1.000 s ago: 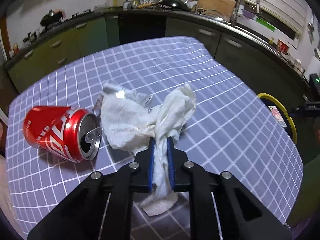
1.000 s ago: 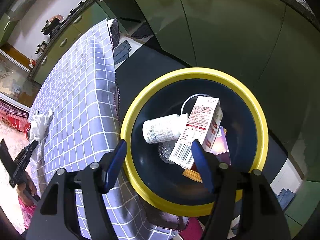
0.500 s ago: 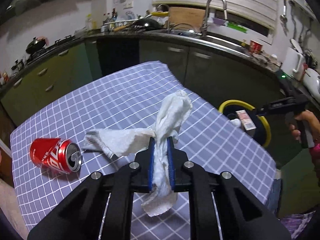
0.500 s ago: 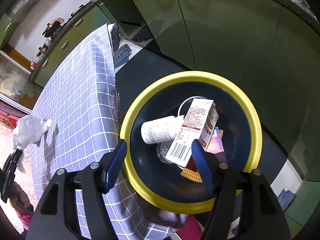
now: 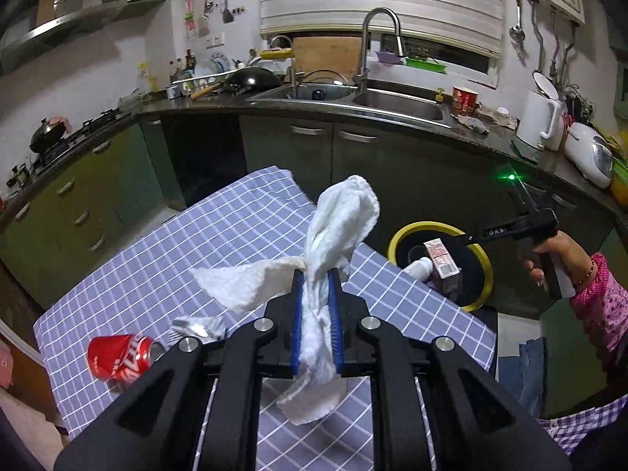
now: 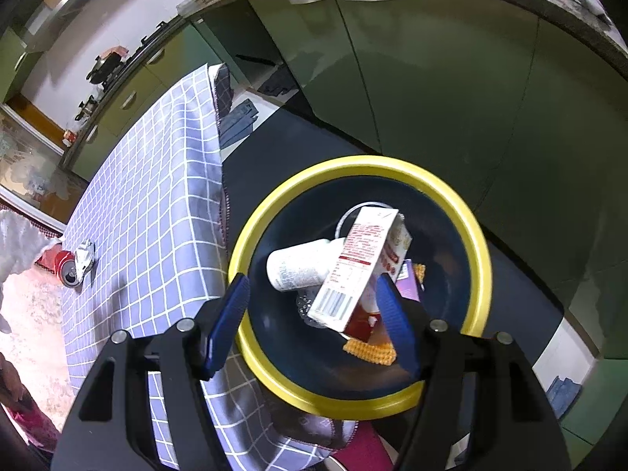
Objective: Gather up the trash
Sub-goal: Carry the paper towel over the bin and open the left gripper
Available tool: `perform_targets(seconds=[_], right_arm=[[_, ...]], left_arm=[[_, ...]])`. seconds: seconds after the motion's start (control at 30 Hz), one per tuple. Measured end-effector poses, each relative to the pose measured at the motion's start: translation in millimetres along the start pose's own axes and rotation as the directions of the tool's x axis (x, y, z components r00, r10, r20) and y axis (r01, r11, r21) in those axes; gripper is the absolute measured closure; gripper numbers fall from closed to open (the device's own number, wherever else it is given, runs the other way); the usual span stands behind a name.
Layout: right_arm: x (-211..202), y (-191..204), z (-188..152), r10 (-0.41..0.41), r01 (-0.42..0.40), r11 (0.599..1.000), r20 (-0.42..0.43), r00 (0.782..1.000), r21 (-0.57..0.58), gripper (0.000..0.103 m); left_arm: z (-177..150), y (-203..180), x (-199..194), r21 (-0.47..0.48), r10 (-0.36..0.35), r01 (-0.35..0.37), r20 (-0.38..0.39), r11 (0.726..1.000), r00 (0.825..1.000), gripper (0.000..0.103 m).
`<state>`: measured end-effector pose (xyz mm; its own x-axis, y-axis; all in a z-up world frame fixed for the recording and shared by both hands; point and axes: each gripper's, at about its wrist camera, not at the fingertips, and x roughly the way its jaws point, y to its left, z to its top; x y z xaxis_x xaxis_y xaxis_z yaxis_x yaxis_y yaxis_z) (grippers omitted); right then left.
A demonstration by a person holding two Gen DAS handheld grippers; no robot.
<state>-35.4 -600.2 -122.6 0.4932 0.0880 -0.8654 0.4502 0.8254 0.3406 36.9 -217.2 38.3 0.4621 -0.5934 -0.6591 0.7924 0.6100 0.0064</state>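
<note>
The white paper towel (image 5: 337, 235) is being pinched between the pressed-together pads of the left gripper (image 5: 316, 325), ahead of which the yellow-rimmed bin (image 5: 484, 265) is waiting under the spread-open right gripper (image 6: 314, 325), so the loose hanging end is risking being snagged on the rim.

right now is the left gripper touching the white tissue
Touching. The left wrist view shows the left gripper shut on the white tissue, pinched between its blue pads.

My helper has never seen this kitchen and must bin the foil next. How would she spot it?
Find the table under the purple checked cloth. Near its corner lies a red soda can on its side. The crumpled foil scrap sits right beside the can's open end: small, silvery and shiny, unlike the white paper towel.
</note>
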Motion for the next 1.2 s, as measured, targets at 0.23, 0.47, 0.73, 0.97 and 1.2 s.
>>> perform_targets(seconds=[0.23,0.47,0.73,0.97,1.2], right_arm=[[-11.3,-26.8,-1.1,0.003,-0.004,0.999,0.027,1.0,0.042,0.039],[-26.4,-58.4,-5.5,-0.015,0.011,0.996,0.046,0.999,0.084,0.039],[-43.3,-88.8,-2.3,-0.056,0.047,0.991,0.069,0.996,0.122,0.039],[-37.7,-97.5,4.2,-0.054,0.045,0.99,0.066,0.996,0.131,0.039],[-33.8,-89.3,5.2,-0.048,0.042,0.993,0.054,0.997,0.109,0.039]], left_arm=[[13.6,-56.8,52.7,0.066,-0.138,0.143,-0.074,0.987,0.988,0.091],[32.5,-134.6,135.1,0.123,-0.284,0.305,-0.16,0.944,0.945,0.091],[19.2,-224.8,214.9,0.221,-0.344,0.429,-0.338,0.876,0.876,0.091],[-3.2,-259.6,248.4,0.332,-0.267,0.455,-0.48,0.826,0.835,0.072],[7.8,-241.3,255.8,0.282,-0.285,0.423,-0.422,0.861,0.861,0.034]])
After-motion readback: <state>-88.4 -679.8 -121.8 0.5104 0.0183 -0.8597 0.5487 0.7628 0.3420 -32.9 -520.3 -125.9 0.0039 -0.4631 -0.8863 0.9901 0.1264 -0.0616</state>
